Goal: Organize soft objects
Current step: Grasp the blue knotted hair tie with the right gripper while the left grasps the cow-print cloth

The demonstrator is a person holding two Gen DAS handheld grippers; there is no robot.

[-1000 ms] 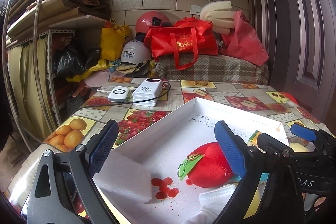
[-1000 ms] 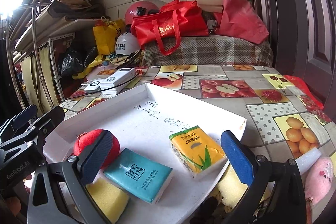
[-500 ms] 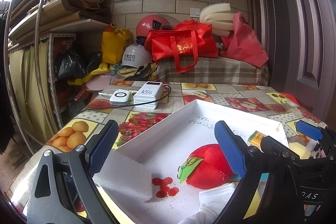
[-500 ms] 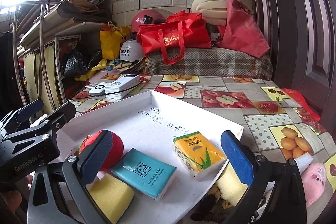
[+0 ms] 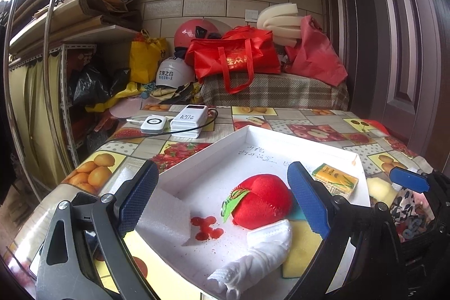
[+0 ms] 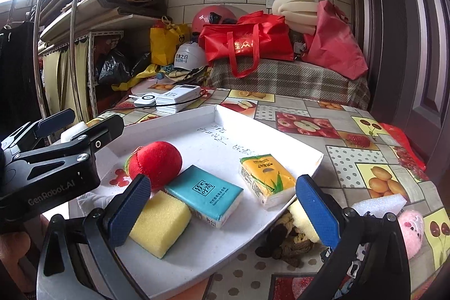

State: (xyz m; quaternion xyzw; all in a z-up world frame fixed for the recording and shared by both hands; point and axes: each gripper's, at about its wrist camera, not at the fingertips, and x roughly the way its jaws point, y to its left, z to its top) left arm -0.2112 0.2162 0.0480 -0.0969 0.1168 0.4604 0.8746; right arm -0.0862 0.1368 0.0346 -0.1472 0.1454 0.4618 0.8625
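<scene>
Two tongs hang over the white tray (image 6: pixel 284 135), and you hold nothing in either. Your left tongs (image 5: pixel 222 200) stand wide open above the tray's near corner, with the red plush apple (image 5: pixel 264 201) lying between their blue pads but touching neither. A white foam block (image 5: pixel 166 218) sits just beside the left pad, and a rolled white cloth (image 5: pixel 256 252) lies in front of the apple. Your right tongs (image 6: pixel 222 211) also gape wide, above the tray's near edge. Between their pads lie a yellow sponge (image 6: pixel 160 221) and a teal tissue pack (image 6: pixel 205 196), side by side and touching; a yellow tissue pack (image 6: pixel 267 177) rests nearer the right rim. Off the tray on the fruit-patterned surface (image 6: pixel 351 159), a pink plush toy (image 6: pixel 412 229) and another foam piece (image 6: pixel 379 204) wait near your right pad.
</scene>
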